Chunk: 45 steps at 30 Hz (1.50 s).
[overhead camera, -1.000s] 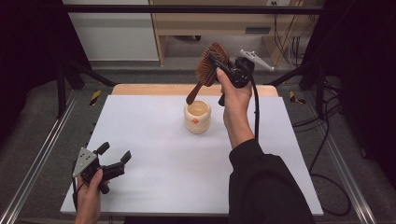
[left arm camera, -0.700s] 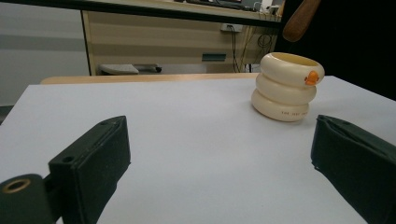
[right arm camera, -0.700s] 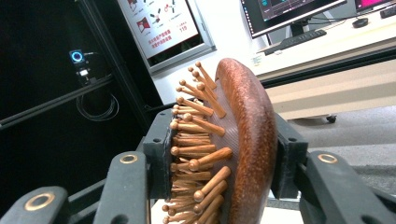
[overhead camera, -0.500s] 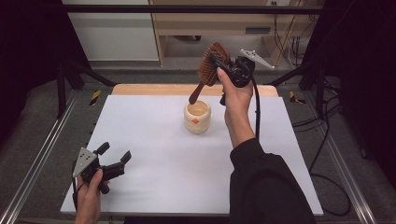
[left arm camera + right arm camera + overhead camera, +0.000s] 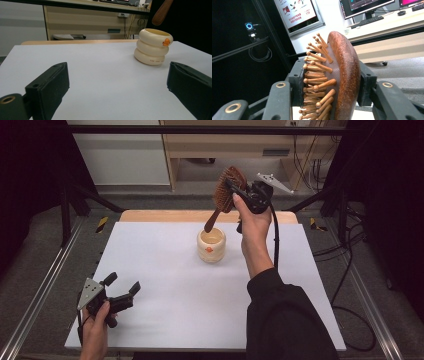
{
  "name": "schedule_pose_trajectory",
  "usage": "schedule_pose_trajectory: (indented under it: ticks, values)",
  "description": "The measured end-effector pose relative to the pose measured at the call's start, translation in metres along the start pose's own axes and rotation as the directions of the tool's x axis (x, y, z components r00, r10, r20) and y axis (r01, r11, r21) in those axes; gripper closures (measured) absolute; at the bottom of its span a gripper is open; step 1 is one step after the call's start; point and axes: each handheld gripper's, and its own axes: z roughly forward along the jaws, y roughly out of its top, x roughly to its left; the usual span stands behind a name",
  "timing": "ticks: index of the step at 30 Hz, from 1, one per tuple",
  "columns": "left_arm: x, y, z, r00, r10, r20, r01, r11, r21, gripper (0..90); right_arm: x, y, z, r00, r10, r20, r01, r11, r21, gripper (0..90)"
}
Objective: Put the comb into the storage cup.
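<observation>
My right tool (image 5: 234,190) clamping wooden hairbrush (image 5: 223,196), left tool (image 5: 121,286) agape, cream cup (image 5: 211,245) with orange mark, unreadable lettering, white desk (image 5: 165,285), monitors behind.

A white table (image 5: 165,295) carries the scene, its top plain and matte, with a strip of light wood (image 5: 165,216) showing along its far edge. One thing stands directly on it: a cream cup (image 5: 211,246), ribbed in three rounded rings with a small orange mark on its side, upright and open at the top. The cup sits toward the far edge, near the wood strip, and well apart from the near edge.
</observation>
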Motion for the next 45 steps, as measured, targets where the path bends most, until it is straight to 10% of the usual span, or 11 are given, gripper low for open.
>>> schedule_pose_trajectory:
  ticks: [45]
  values:
    - [0.0005,-0.0001,0.0003,1.0000,-0.004,0.001,0.004,1.0000,0.000,4.0,0.0006,-0.0060,0.0048,0.9972,-0.072,0.018,0.071,0.996,0.056,51.6]
